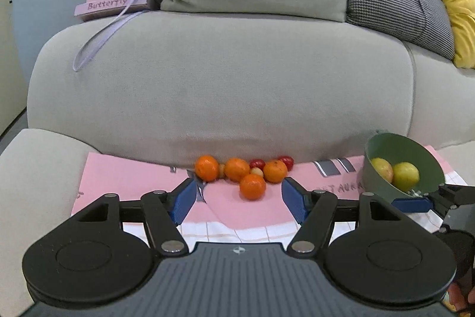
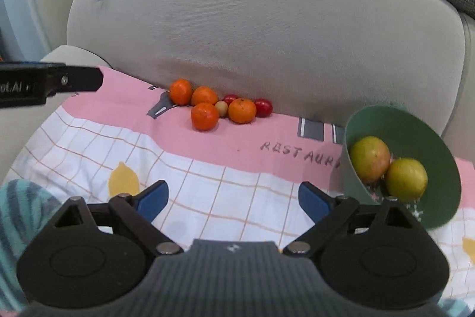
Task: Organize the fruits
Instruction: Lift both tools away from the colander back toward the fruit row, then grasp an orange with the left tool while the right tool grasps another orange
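Note:
Several oranges [image 1: 252, 186] [image 2: 204, 116], two red fruits [image 1: 286, 162] [image 2: 263, 107] and a small beige fruit [image 2: 221, 108] lie clustered on the pink cloth [image 2: 267, 135] against the sofa's back cushion. A green bowl [image 1: 383, 144] [image 2: 445, 159], tilted, holds two yellow-green apples [image 1: 405, 176] [image 2: 406, 178]. My left gripper [image 1: 239, 199] is open and empty, just in front of the nearest orange. My right gripper [image 2: 234, 202] is open and empty over the checked cloth, left of the bowl; it also shows at the right in the left wrist view [image 1: 415, 202].
A grey sofa cushion [image 1: 222, 85] rises behind the fruit. A pink "Butterfly" box [image 1: 111, 5] with a lilac ribbon sits on top of it, beside pillows. The sofa arm [image 1: 35, 168] is at left. A striped teal fabric [image 2: 17, 216] lies at lower left.

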`<state>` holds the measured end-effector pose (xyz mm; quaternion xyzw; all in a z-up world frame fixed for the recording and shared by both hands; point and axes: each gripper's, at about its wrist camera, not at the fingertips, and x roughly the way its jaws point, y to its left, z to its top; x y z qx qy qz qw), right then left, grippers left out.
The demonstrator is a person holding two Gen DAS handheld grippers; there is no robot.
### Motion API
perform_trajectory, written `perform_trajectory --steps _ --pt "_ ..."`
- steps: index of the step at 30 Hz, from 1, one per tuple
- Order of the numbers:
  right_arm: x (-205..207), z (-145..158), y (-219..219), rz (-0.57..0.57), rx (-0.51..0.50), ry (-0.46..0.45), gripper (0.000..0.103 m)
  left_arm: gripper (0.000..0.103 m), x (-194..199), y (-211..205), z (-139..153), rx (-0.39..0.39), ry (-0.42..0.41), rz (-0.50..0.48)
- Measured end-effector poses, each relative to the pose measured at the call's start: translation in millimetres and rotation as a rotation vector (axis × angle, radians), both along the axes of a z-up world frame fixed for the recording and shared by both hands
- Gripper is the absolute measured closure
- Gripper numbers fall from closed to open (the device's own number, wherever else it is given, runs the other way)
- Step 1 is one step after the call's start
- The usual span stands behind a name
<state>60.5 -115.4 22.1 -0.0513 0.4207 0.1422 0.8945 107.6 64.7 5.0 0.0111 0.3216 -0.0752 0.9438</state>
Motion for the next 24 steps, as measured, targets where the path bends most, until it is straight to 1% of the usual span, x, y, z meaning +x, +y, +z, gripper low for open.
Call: perform_trajectory --steps 3,4,6,9,10,13,15,16,18,20,24 --pt "8.4 -4.2 4.0 0.016 -0.01 -0.024 0.02 0.026 8.6 0.4 -5.4 0.019 -0.028 0.019" --pt "11.4 -6.0 4.9 0.022 -0.012 -0.03 0.021 0.026 12.4 1.0 -7.2 0.014 -0.027 0.022" --pt "17.2 -9.4 7.1 0.035 -0.021 -0.035 0.027 0.026 19.0 2.7 -10.5 -0.007 -0.016 0.023" --pt "27.1 -15.5 9.6 0.049 -0.036 -0.034 0.035 0.026 29.2 3.7 -19.7 -0.02 0.018 0.024" --pt "31.1 -18.1 9.2 0.05 -0.033 -0.031 0.036 0.026 32.8 3.6 -24.5 -0.015 0.036 0.016" --pt "44.2 -25.3 5.9 0.048 0.003 -0.003 0.036 0.033 41.5 5.3 -38.8 -0.011 0.09 0.004" --pt "53.3 -31.0 3.8 0.038 0.024 0.021 0.037 0.039 47.7 7.8 -46.5 -0.04 0.134 -0.005" --pt "58.1 -34.6 3.6 0.036 0.024 0.027 0.037 0.04 50.9 9.0 -49.8 -0.055 0.15 -0.006" --pt "67.6 -40.4 3.8 0.043 0.02 0.035 0.047 0.04 57.4 10.5 -56.3 -0.074 0.169 0.004" --pt "78.0 -45.1 4.6 0.055 0.013 0.037 0.053 0.04 64.5 9.8 -60.8 -0.084 0.18 0.006" --pt "96.6 -52.9 9.4 0.076 -0.014 0.016 0.057 0.04 82.4 1.7 -69.1 -0.105 0.213 -0.017"
